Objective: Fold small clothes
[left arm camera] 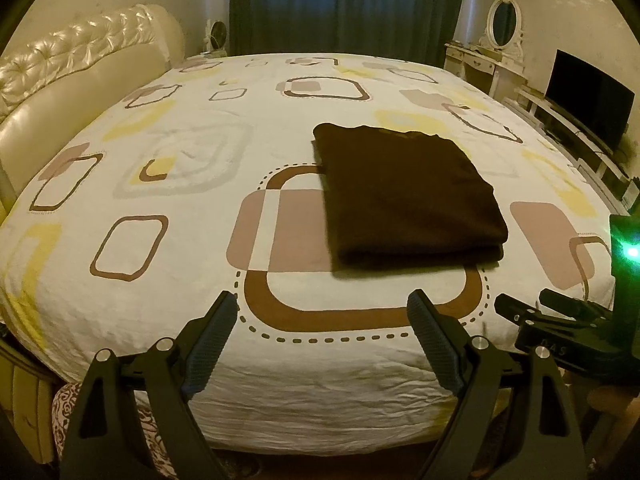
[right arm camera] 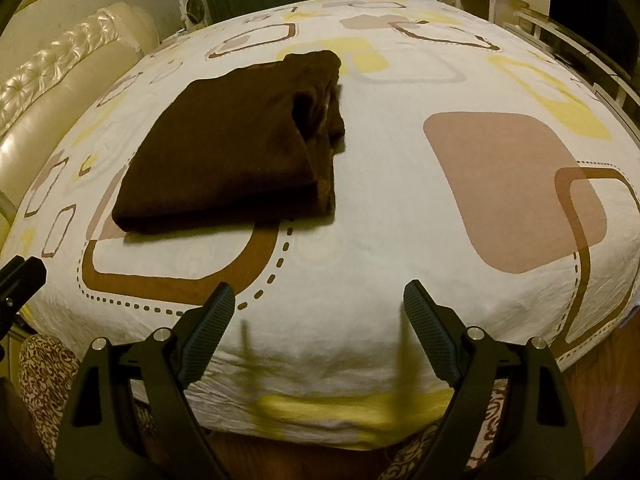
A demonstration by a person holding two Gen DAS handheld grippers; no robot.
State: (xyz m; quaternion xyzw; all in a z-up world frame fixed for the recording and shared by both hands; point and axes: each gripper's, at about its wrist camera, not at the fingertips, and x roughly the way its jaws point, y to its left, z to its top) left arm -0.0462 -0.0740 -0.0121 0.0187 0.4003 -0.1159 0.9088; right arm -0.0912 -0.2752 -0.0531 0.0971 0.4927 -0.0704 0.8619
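A dark brown garment (left arm camera: 408, 196) lies folded into a flat rectangle on the patterned bed sheet (left arm camera: 192, 264). In the right wrist view the same brown garment (right arm camera: 232, 152) shows its layered folded edge on its right side. My left gripper (left arm camera: 322, 304) hangs open over the near edge of the bed, short of the garment, with nothing between its fingers. My right gripper (right arm camera: 320, 296) is also open and empty, near the bed's front edge and to the right of the garment. The right gripper's body (left arm camera: 560, 320) shows at the right edge of the left wrist view.
A padded cream headboard (left arm camera: 80, 80) runs along the left. Dark curtains (left arm camera: 344, 4) hang behind the bed. A white dressing table with an oval mirror (left arm camera: 502, 28) and a dark television (left arm camera: 588, 100) stand at the right. The sheet (right arm camera: 440, 208) right of the garment is bare.
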